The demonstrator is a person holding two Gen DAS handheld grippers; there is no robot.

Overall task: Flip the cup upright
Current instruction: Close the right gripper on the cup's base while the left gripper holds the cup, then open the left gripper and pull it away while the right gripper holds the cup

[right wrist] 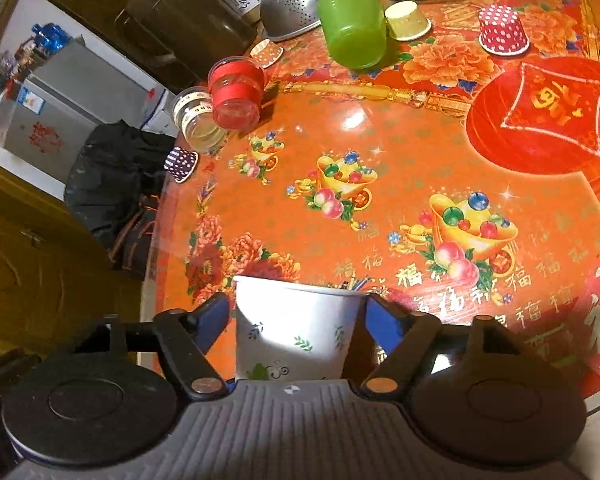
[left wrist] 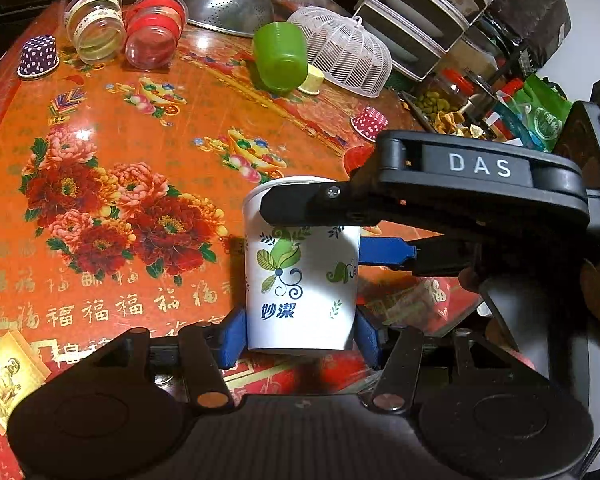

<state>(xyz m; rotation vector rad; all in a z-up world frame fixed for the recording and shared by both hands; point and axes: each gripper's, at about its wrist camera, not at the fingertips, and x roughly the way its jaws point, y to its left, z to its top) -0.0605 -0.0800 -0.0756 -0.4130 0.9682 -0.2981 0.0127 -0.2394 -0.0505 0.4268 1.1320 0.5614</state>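
Paper cup, rim uppermost, standing just above the worktop and being pinched by both the left claw near its base and the right claw near its rim; overtightening risks crumpling its thin wall, uneven release tipping it.

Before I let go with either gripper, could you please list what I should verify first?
1. Paper cup mouth up, print reading upright: ok.
2. Left gripper closed on the cup's lower wall, blue pads on both sides: ok.
3. Right gripper closed on the cup near its rim: ok.
4. Cup base resting on the table: cannot tell; the left gripper hides the contact.
5. Green cup and other cups well apart from the paper cup: ok.
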